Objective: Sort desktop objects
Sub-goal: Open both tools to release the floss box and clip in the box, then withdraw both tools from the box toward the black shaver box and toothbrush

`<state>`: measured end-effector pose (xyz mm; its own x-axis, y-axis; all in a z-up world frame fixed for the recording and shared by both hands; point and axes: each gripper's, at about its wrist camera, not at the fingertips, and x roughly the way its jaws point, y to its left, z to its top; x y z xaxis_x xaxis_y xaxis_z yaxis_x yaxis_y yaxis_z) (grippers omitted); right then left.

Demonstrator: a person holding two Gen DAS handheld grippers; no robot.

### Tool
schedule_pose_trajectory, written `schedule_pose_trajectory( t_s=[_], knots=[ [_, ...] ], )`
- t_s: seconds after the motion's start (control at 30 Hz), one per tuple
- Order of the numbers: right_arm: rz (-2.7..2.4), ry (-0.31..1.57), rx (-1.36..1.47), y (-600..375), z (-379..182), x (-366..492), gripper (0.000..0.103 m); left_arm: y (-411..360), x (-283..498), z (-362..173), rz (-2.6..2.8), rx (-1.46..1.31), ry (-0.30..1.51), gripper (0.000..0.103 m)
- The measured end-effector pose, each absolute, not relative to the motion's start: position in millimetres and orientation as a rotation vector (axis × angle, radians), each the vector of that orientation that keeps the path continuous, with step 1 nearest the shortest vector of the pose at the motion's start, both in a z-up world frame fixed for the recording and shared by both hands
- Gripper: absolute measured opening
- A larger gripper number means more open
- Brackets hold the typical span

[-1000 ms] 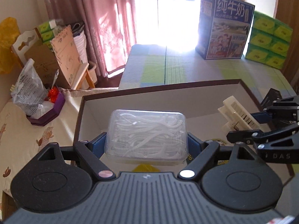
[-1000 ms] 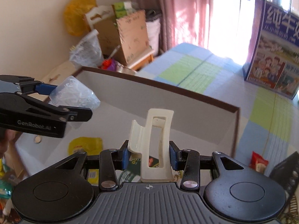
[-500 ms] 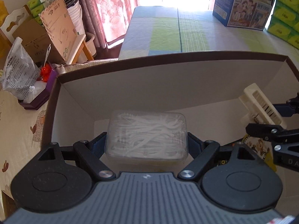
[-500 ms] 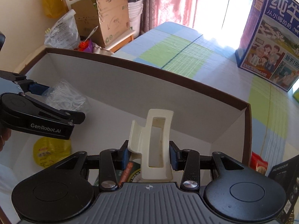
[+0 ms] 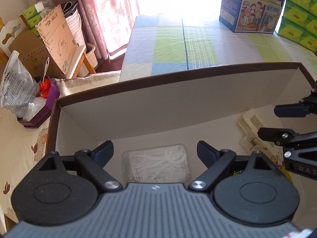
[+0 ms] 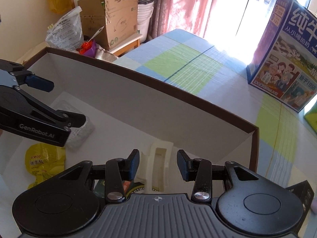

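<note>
- Left gripper (image 5: 155,150) spread apart over clear floss-pick case (image 5: 156,165) on box (image 5: 178,99) floor.
- Right gripper (image 6: 158,164) spread apart, cream hair clip (image 6: 158,164) lying loose between fingers.

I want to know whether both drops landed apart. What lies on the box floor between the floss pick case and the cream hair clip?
In the left wrist view, only bare white floor separates the floss pick case and hair clip inside the box.

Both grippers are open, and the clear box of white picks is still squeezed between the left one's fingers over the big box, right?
Not quite. Both grippers are open, but the clear box of white picks is not squeezed: the left wrist view shows it lying on the floor of the big box, with the left gripper spread wide above it. The right gripper is open too.
</note>
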<state>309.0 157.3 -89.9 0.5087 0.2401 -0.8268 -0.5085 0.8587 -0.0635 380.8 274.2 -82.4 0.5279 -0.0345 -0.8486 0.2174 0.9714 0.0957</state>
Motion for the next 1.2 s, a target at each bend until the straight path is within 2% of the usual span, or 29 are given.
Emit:
schedule_pose_trajectory(
  t_s=[0.13, 0.2, 0.23, 0.47, 0.63, 1.2],
  knots=[
    [0.49, 0.918, -0.292, 154, -84, 304, 0.042, 275, 377, -78, -0.163, 0.197, 0.996, 0.09],
    [0.5, 0.905, -0.267, 150, -80, 298, 0.062, 275, 373, -74, -0.173, 0.192, 0.991, 0.091],
    [0.502, 0.89, -0.254, 148, -77, 295, 0.075, 275, 371, -72, -0.177, 0.19, 0.988, 0.092],
    [0.521, 0.814, -0.188, 130, -52, 262, 0.095, 275, 345, -50, -0.201, 0.196, 0.936, 0.096],
    [0.52, 0.789, -0.14, 112, -36, 236, 0.101, 276, 320, -31, -0.2, 0.178, 0.89, 0.102],
    [0.495, 0.765, -0.109, 45, -12, 154, 0.101, 259, 223, 10, -0.139, 0.13, 0.807, 0.102]
  ],
)
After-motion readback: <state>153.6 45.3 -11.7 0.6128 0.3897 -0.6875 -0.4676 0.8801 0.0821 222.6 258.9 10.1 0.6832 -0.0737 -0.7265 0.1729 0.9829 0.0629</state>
